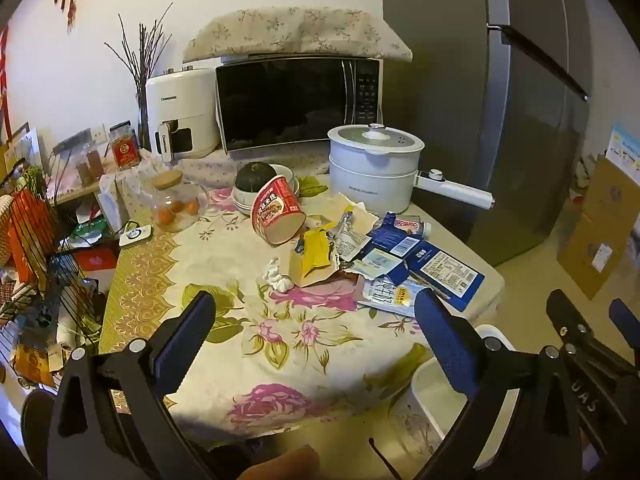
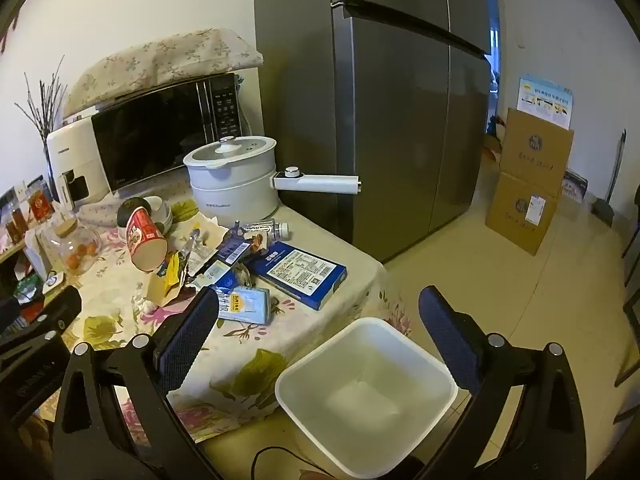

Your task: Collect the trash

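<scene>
Trash: heap sits at my twelve to one o'clock on the floral table (image 1: 248,320) — noodle cup (image 1: 278,211) tipped on its side, yellow wrapper (image 1: 314,250), crumpled tissue (image 1: 276,276), blue carton (image 2: 302,274), milk pack (image 2: 246,304).
Bin: white bin (image 2: 366,394) stands on the floor at the table's edge, five o'clock of the heap.
Left gripper (image 1: 312,336): jaws spread wide, holding nothing, over bare cloth.
Right gripper (image 2: 318,330): jaws wide, gripping nothing, above the bin.
Risk: I reckon the cup rolls if nudged; loose wrappers may slide off.
Risk two: pot handle (image 2: 320,182) juts near the heap; a careless swing could catch it.
</scene>
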Demonstrator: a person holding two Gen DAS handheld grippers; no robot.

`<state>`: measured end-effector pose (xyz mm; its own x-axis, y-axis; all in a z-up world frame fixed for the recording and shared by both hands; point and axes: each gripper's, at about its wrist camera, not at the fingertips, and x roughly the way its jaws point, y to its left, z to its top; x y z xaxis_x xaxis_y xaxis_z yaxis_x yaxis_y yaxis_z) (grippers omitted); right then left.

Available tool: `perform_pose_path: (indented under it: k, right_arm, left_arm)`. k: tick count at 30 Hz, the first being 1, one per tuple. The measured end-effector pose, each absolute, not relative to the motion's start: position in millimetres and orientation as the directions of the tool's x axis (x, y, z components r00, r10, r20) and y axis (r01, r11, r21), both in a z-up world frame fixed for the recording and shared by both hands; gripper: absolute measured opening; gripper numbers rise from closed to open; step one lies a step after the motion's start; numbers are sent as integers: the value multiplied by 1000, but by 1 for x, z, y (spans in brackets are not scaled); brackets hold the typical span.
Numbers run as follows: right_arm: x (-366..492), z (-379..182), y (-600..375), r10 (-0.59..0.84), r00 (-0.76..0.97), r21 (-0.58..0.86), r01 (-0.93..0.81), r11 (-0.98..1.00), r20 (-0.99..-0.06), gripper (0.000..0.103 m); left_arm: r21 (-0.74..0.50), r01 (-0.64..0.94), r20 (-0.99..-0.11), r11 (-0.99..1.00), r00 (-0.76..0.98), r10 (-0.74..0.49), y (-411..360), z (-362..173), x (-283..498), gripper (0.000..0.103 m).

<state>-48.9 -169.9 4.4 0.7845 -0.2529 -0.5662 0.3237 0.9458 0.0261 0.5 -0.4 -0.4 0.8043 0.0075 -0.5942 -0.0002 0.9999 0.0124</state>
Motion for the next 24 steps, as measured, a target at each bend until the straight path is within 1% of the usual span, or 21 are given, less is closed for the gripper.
perform_pose_path:
  k: [1,17,24]
  right_arm:
    - [-48,4,-169,-260,782,11,322,947,-566,96]
    - [-46,2,-168,-237,783,28,308,951,-575,96]
    - [-47,5,-170,-235,784,31,308,951,-575,96]
  left_arm:
    - [12,0,-592,1000,806,7,0,0,0,97]
    - [16,-4,-597,1000,802,13,5,3,-1,97]
    - [18,0,-597,1000,802,11,7,-6,-2,97]
